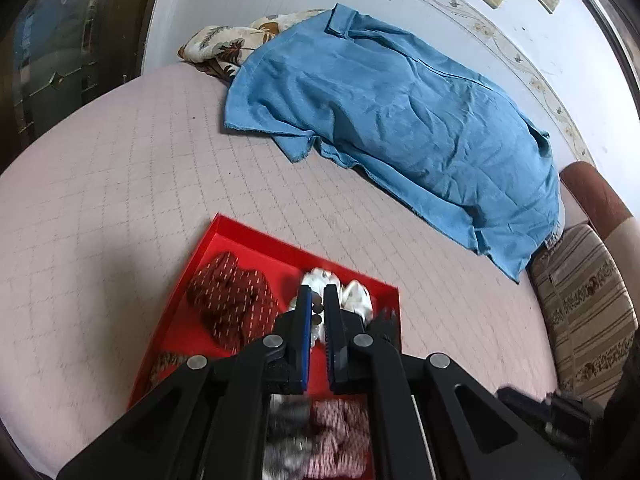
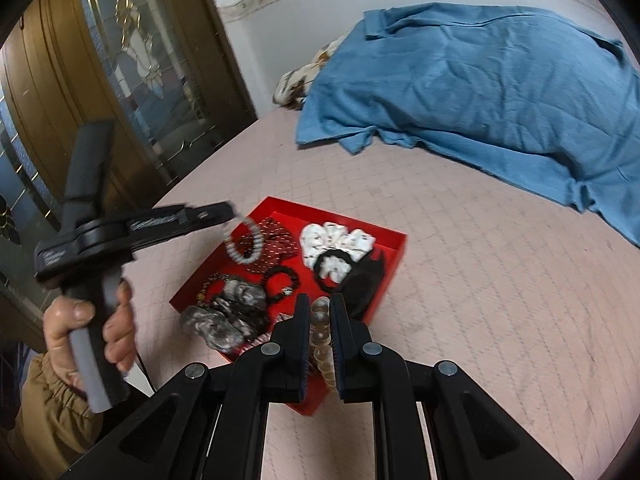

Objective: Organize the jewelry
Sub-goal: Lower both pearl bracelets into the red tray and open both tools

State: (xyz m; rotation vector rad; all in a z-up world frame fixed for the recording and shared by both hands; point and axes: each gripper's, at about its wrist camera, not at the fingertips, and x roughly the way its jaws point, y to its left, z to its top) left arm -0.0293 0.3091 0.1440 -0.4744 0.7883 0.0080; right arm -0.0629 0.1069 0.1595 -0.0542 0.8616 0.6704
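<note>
Two bracelets (image 2: 322, 344) between closed grippers (image 2: 320, 316)

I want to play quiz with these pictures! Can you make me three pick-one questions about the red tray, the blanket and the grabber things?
1. Where does the red tray sit?
A. on the pink bed
B. on the floor
C. on a chair

2. What colour is the blanket?
A. green
B. blue
C. yellow

3. What is between the right gripper fingers?
A. nothing
B. a sock
C. a clear bead bracelet

Answers: 1 A, quilted pink bed surrounds it; 2 B, plainly blue; 3 C, beads show between the fingers.
</note>
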